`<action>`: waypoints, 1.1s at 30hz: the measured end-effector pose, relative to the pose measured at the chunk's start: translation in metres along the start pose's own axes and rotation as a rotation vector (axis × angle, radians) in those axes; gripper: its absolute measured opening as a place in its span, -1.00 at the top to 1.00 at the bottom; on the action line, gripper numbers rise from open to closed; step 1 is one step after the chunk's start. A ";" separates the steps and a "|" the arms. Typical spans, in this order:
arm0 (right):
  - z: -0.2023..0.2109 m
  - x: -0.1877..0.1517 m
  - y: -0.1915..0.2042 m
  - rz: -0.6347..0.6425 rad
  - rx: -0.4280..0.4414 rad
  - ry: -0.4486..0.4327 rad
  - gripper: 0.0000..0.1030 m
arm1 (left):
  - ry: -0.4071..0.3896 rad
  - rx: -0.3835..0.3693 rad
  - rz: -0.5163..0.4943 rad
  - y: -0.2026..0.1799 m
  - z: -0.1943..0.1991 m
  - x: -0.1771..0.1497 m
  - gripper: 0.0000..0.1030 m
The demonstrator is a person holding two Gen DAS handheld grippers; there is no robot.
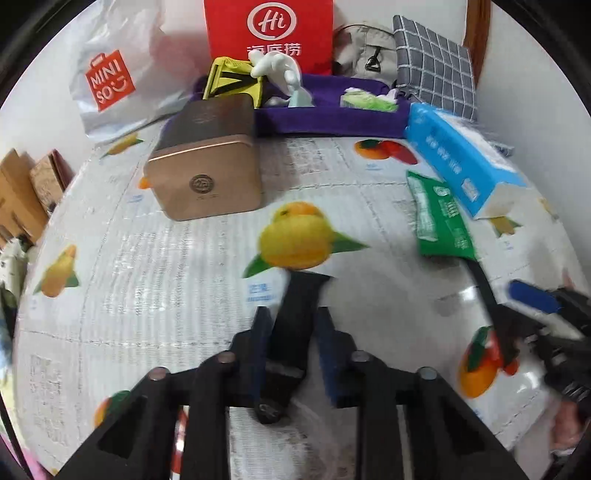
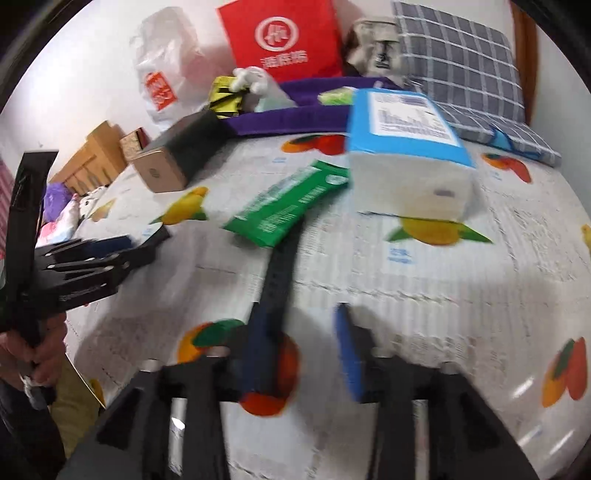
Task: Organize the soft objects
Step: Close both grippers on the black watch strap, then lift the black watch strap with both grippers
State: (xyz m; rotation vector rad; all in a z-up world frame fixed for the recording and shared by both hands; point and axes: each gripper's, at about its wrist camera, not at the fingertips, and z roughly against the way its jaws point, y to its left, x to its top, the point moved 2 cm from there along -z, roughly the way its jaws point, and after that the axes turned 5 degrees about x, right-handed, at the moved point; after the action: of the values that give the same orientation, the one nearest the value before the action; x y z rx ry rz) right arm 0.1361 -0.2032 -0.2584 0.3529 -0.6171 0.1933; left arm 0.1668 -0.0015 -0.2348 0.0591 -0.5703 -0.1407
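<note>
A green soft packet (image 1: 441,218) (image 2: 288,203) lies on the fruit-print table cover, left of a blue tissue pack (image 1: 465,162) (image 2: 406,147). A purple fabric tray (image 1: 332,118) (image 2: 288,114) at the back holds a white plush toy (image 1: 275,68), a yellow pouch (image 1: 232,79) and a green item (image 1: 369,100). My left gripper (image 1: 290,317) is shut on a black strap-like object (image 1: 299,314). My right gripper (image 2: 299,317) is open, low over the table, short of the green packet; it also shows in the left wrist view (image 1: 532,306).
A gold tin box (image 1: 207,162) (image 2: 170,158) stands left of centre. A red bag (image 1: 269,33), a white Miniso bag (image 1: 110,77), a beige pouch (image 1: 365,48) and a grey checked cushion (image 1: 436,66) line the back. Cardboard boxes (image 1: 26,188) stand beyond the left edge.
</note>
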 end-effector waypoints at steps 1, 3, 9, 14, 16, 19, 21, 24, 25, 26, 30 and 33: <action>-0.002 0.001 0.004 0.007 -0.004 -0.007 0.07 | 0.005 0.000 0.007 0.001 0.000 0.001 0.60; -0.010 0.005 0.013 0.019 -0.008 -0.021 0.07 | 0.012 0.006 0.015 0.004 0.001 0.002 0.61; -0.022 0.014 0.029 0.091 -0.156 -0.028 0.60 | 0.006 0.009 0.052 0.017 0.012 0.001 0.61; -0.008 0.011 0.013 0.056 -0.076 0.005 0.60 | 0.019 -0.032 0.106 0.034 0.016 -0.002 0.61; 0.003 0.004 0.008 0.045 -0.067 0.009 0.60 | 0.023 -0.038 0.124 0.040 0.016 -0.003 0.61; 0.020 -0.005 0.000 0.020 -0.078 0.002 0.60 | 0.020 -0.027 0.140 0.047 0.017 -0.005 0.61; 0.032 -0.008 -0.006 0.000 -0.096 -0.023 0.60 | 0.021 -0.027 0.151 0.050 0.016 -0.006 0.61; 0.052 -0.008 -0.012 -0.006 -0.143 -0.075 0.60 | 0.017 -0.030 0.158 0.051 0.018 -0.006 0.61; 0.058 -0.008 -0.014 -0.010 -0.153 -0.090 0.60 | 0.016 -0.031 0.159 0.050 0.019 -0.006 0.61; 0.062 -0.007 -0.015 -0.012 -0.152 -0.097 0.60 | 0.015 -0.034 0.157 0.050 0.020 -0.006 0.61; 0.086 -0.005 -0.011 0.006 -0.147 -0.148 0.60 | 0.009 -0.040 0.150 0.047 0.023 -0.006 0.61; 0.101 -0.004 -0.009 0.025 -0.171 -0.188 0.60 | 0.010 -0.043 0.148 0.046 0.024 -0.007 0.61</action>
State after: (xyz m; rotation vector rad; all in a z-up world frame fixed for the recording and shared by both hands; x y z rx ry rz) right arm 0.0819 -0.2505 -0.1865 0.1995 -0.8183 0.1305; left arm 0.1531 0.0447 -0.2146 -0.0246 -0.5590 -0.0086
